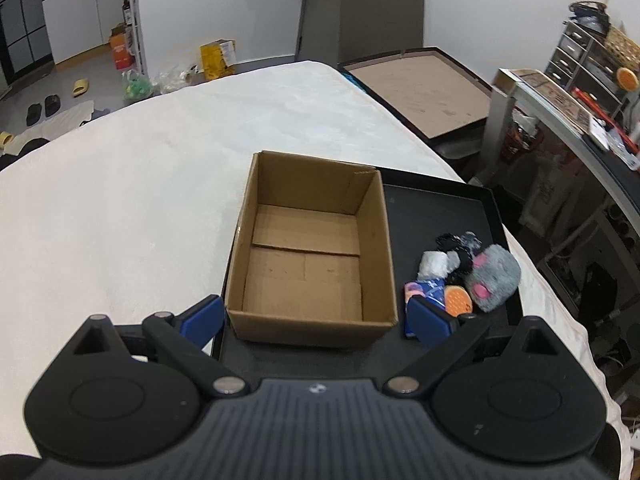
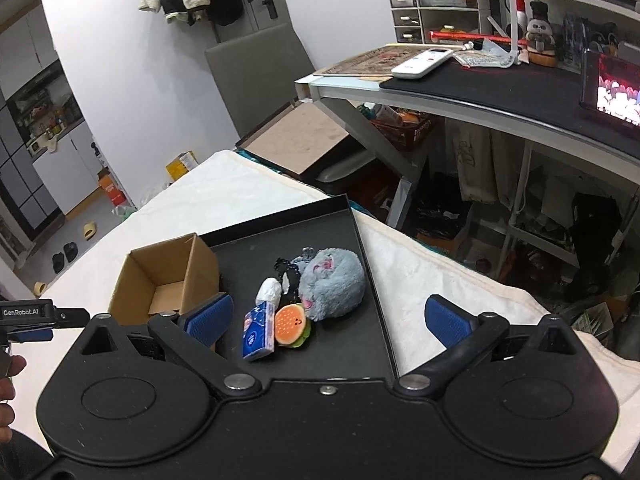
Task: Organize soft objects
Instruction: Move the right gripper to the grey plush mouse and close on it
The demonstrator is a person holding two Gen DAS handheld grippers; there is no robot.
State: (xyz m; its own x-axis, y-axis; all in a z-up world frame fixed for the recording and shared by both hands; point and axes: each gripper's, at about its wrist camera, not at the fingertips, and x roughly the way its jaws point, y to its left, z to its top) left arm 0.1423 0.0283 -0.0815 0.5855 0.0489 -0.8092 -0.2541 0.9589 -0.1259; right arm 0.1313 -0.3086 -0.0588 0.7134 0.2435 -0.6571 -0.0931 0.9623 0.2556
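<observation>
An open cardboard box (image 1: 308, 256) stands empty on a black tray (image 1: 436, 208), also in the right wrist view (image 2: 160, 280). Beside it on the tray (image 2: 320, 232) lies a pile of soft things: a grey plush mouse (image 2: 332, 284), a burger toy (image 2: 292, 324), a blue tissue pack (image 2: 258, 332), a white bundle (image 2: 269, 291) and a black-and-white piece (image 2: 289, 276). The mouse (image 1: 494, 276) and burger (image 1: 458, 300) also show in the left wrist view. My left gripper (image 1: 316, 320) is open in front of the box. My right gripper (image 2: 328, 320) is open, above the pile.
The tray rests on a white bed cover (image 1: 160, 160). A desk (image 2: 480, 84) with clutter stands to the right. A flat board in a black frame (image 1: 424, 88) lies beyond the bed. The left gripper's body (image 2: 28, 314) shows at the right view's left edge.
</observation>
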